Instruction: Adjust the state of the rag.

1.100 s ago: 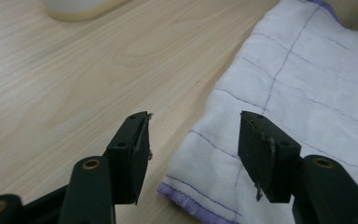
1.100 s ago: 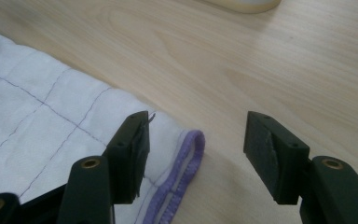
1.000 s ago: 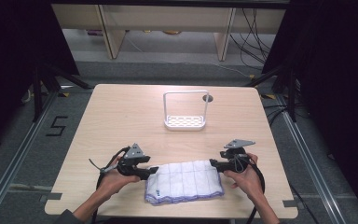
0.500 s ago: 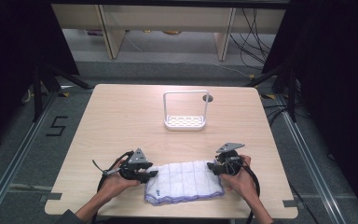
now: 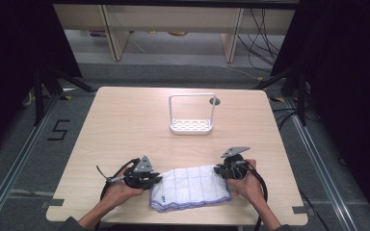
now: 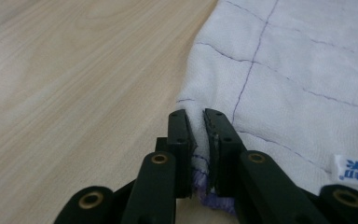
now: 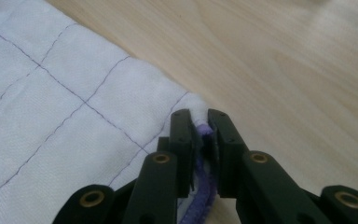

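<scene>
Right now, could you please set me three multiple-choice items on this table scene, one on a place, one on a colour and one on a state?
1. Where does the rack stand?
A. beyond the cloth, mid-table
B. on the cloth
C. at the table's near left corner

2. What colour is the cloth's stitched grid?
A. red
B. purple
C. green

3. How does the left tool stand?
A. wide open above the cloth
B. shut on the rack
C. shut on the cloth's edge

Answers: 1 A, as the high view shows the rack apart from the cloth, farther up the table. 2 B, as both gripper views show purple lines. 3 C, as the left gripper view shows its jaws pinching the hem.
</scene>
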Motion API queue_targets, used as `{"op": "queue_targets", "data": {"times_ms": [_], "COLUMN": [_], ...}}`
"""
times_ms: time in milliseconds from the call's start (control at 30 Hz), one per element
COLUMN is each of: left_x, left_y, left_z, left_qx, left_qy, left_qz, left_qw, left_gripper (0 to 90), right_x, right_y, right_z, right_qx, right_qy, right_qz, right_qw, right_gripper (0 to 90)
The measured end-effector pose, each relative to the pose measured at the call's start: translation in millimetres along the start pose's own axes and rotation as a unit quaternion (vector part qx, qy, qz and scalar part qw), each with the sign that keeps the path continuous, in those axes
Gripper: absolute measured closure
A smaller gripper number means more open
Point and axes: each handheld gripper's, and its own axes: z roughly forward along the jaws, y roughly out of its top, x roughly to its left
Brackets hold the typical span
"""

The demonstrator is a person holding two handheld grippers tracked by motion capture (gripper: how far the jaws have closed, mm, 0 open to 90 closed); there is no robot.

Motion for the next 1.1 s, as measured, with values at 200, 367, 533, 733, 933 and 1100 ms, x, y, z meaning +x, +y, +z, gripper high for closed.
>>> {"op": "queue_targets", "data": {"times_ms": [200,367,533,733,933,1100], "left_x": [-11.2,-25.7,-43.3,-57.1,-76.6,-91.6], "left_y": [-6.8,-13.3,-14.4,-11.7,-3.4,6.4], "left_z": [-9.1,-16.5,-15.8,-10.9,-0.1,12.0], "left_qx": [0.005,0.003,-0.005,-0.017,-0.032,-0.043], "left_qy": [-0.001,-0.004,-0.009,-0.027,-0.048,-0.076], "left_qz": [0.015,0.032,0.045,0.045,0.049,0.044], "left_qw": [0.9999,0.9995,0.999,0.9985,0.9972,0.9952], "left_gripper": [81.7,81.8,81.8,81.5,80.4,75.0], "right_x": [-5.3,-14.2,-18.2,-14.7,-1.3,3.4], "right_y": [25.3,51.2,79.9,111.4,130.5,134.8], "right_z": [8.7,28.7,48.5,71.6,87.5,91.3], "right_qx": [0.004,-0.003,0.019,0.032,0.05,0.023], "right_qy": [-0.001,0.027,0.054,0.077,0.093,0.061], "right_qz": [-0.032,-0.041,-0.06,-0.103,-0.116,-0.101], "right_qw": [0.9995,0.9988,0.9965,0.9912,0.9877,0.9928], "right_gripper": [82.0,81.6,81.3,81.2,78.3,59.2]}}
